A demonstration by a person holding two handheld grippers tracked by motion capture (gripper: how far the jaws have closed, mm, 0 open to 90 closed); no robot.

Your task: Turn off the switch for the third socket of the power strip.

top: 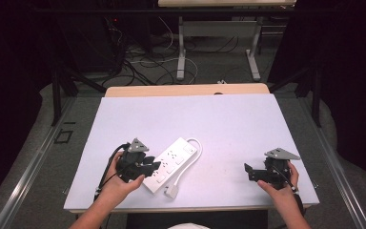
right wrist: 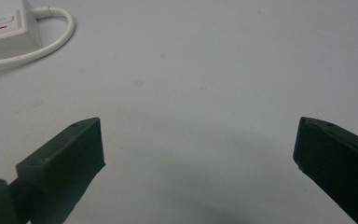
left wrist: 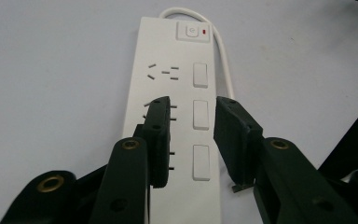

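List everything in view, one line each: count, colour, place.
power strip: one, white, on the near left of the mat, lying diagonally, under the left gripper's jaws.
power strip cable: one, white, loops from the strip's far end and runs along its right side to a plug near the front edge.
mat: one, pale lavender, covers the table.
table: one, wooden, its far edge shows beyond the mat.
left gripper: one, black, open, over the strip's switches.
right gripper: one, black, open, at the near right over bare mat.
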